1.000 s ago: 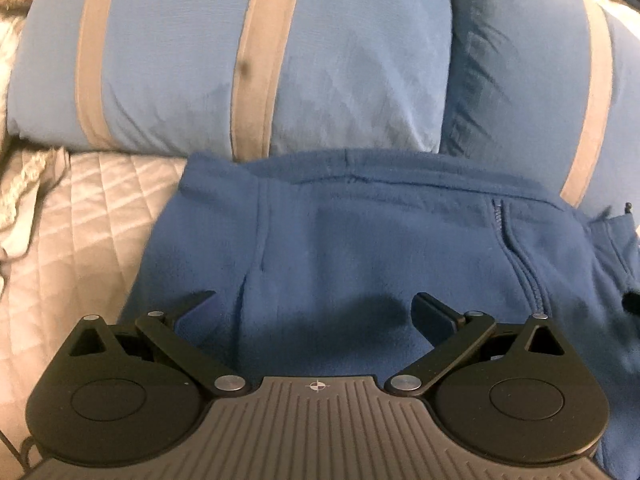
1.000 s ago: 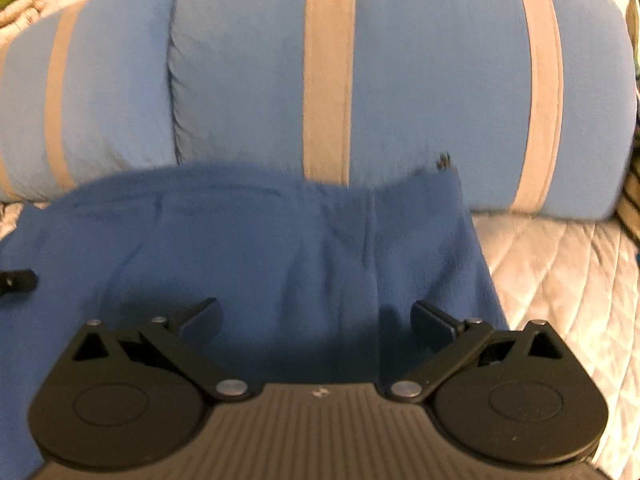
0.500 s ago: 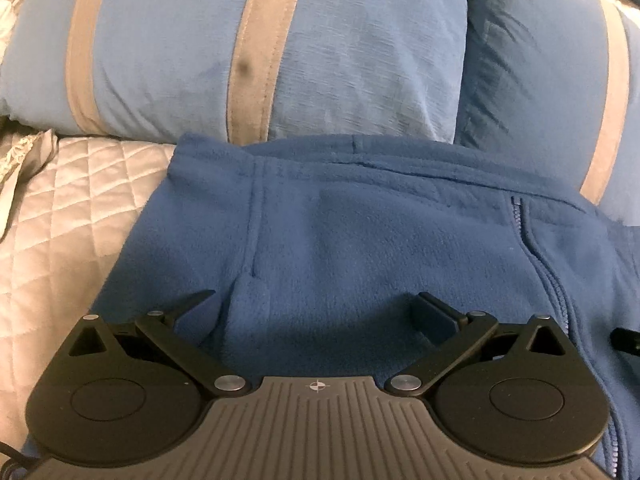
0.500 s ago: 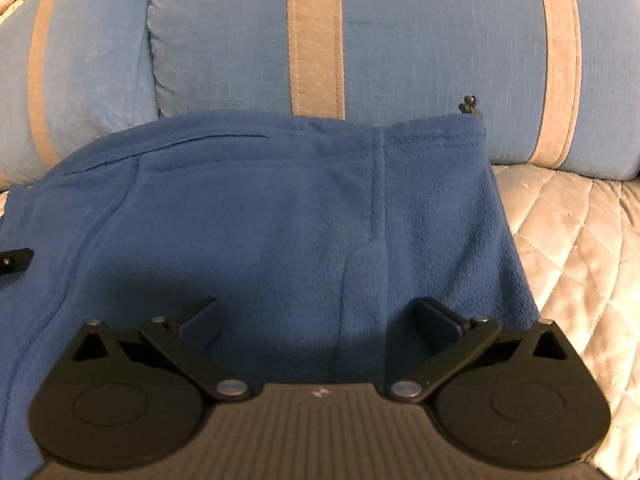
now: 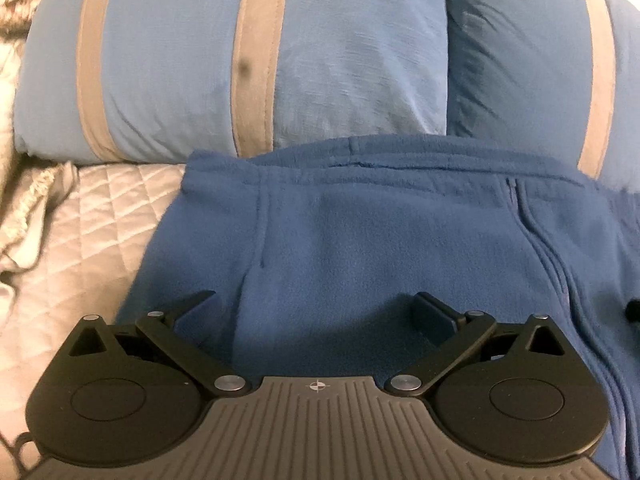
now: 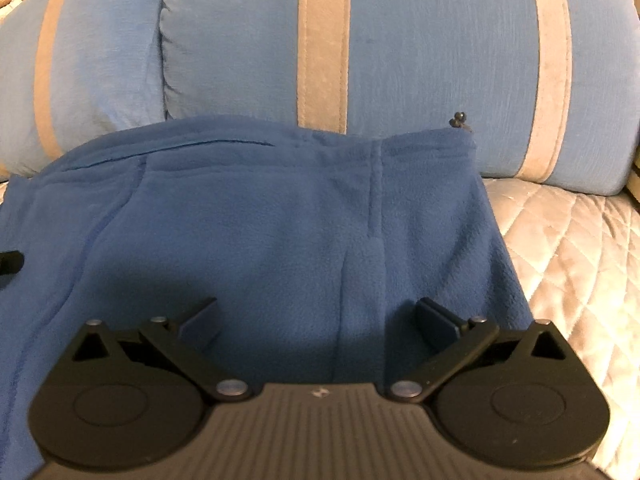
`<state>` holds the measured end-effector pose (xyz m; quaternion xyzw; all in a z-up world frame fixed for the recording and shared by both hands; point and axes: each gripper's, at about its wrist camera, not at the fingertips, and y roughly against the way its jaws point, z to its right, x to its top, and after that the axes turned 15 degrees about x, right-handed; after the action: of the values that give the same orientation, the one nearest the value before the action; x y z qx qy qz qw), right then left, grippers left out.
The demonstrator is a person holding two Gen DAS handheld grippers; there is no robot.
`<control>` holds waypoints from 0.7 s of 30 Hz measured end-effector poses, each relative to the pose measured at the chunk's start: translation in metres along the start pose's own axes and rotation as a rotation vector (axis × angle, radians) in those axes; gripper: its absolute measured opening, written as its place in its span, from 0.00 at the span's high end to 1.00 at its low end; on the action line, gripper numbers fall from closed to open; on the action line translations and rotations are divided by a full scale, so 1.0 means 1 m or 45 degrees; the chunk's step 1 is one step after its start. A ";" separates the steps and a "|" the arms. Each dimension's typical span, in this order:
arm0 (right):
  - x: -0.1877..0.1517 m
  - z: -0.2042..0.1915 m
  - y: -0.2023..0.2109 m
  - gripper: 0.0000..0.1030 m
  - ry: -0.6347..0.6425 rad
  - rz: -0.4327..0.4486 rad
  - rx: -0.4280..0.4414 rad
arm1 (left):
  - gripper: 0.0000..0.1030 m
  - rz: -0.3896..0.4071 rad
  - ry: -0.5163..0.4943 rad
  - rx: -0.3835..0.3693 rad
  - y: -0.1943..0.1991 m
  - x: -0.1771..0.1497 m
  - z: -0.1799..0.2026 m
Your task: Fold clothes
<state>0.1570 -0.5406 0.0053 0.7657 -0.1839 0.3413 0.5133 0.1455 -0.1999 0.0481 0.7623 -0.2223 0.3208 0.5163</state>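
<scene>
On the quilted bedspread (image 5: 100, 216): one blue fleece garment (image 5: 380, 248), two striped pillows (image 6: 420, 48).
Both my grippers, left gripper (image 5: 316, 304) and right gripper (image 6: 318, 310), hover over the fleece, jaws spread, holding nothing.

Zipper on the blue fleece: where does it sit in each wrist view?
Left wrist: the zipper runs down the fleece, right of centre.
Right wrist: not clearly visible; only seams show on the fleece.
Shared landmark: the blue pillow with tan stripes.
</scene>
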 end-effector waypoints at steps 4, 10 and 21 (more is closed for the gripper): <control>-0.006 -0.005 0.012 0.01 0.015 -0.013 0.010 | 0.00 0.008 -0.071 0.040 0.012 -0.008 -0.008; -0.015 -0.010 0.038 0.01 0.007 -0.012 0.020 | 0.00 -0.070 0.004 0.058 0.025 -0.017 -0.040; -0.030 -0.010 0.085 0.01 -0.050 -0.027 0.014 | 0.00 -0.208 0.055 -0.078 0.061 -0.038 -0.071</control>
<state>0.0792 -0.5679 0.0428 0.7769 -0.1839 0.3216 0.5091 0.0597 -0.1565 0.0786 0.7545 -0.1579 0.2871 0.5686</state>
